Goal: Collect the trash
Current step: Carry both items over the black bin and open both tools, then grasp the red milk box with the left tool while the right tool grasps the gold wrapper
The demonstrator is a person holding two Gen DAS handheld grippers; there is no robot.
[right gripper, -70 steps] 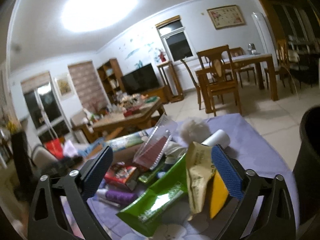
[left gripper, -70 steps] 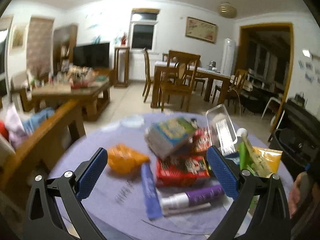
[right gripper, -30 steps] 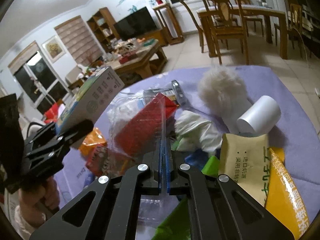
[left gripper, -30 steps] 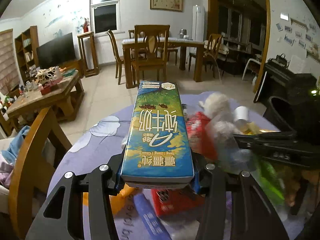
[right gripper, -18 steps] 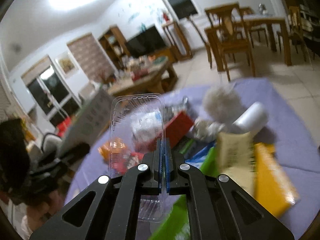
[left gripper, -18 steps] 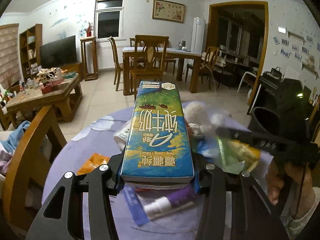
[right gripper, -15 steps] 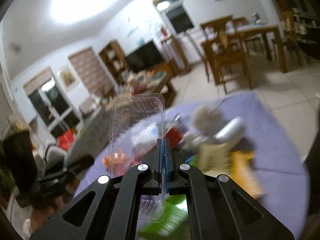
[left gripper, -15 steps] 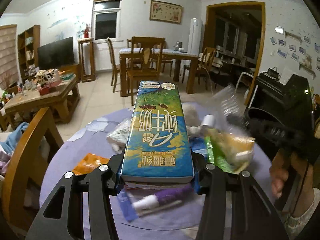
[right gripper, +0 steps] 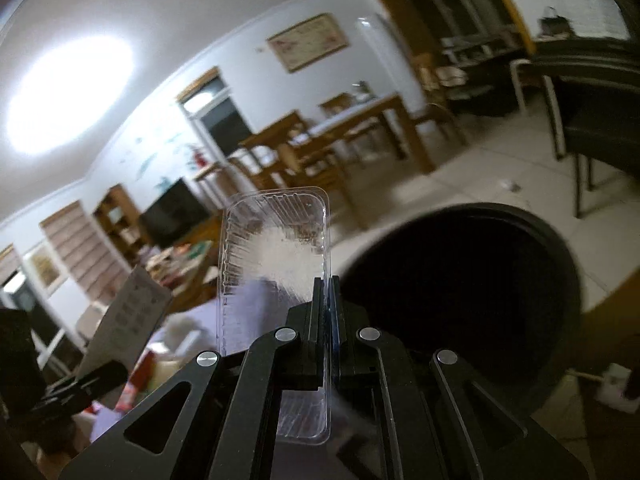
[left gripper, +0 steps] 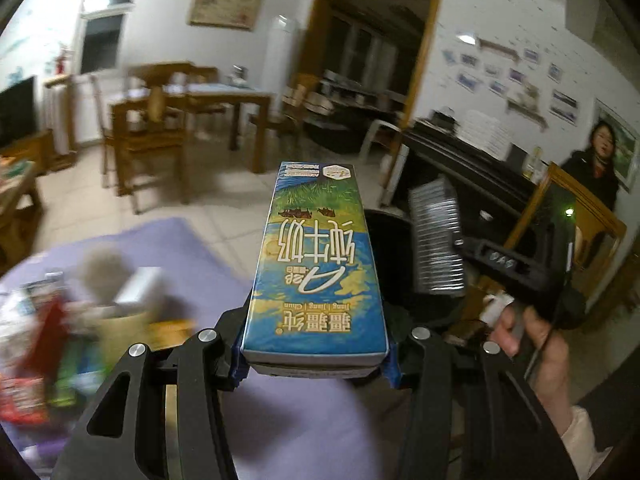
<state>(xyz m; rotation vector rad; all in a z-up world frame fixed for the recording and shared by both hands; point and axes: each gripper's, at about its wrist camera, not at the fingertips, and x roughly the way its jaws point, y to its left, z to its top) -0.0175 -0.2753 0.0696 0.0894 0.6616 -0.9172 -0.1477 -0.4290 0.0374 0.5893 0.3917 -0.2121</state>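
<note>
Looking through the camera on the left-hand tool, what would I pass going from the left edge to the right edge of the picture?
Blurred pile of trash on the purple tablecloth → blue milk carton clamped in the left gripper → clear plastic tray in front of the black bin → right gripper's black body → the hand holding it.

A home's living-dining room: wooden dining table (left gripper: 224, 100), chairs (left gripper: 148, 140), television (right gripper: 172, 216), framed picture (left gripper: 226, 6).

Both grippers clamped, each carrying a load.

Left gripper (left gripper: 314, 354): jaws part-spread, pads pressed on both sides of the milk carton (left gripper: 316, 264). Right gripper (right gripper: 327, 312): jaws fully together, pinching the clear plastic tray (right gripper: 272, 248) by its edge; bare right hand (left gripper: 528, 344) grips its handle.
</note>
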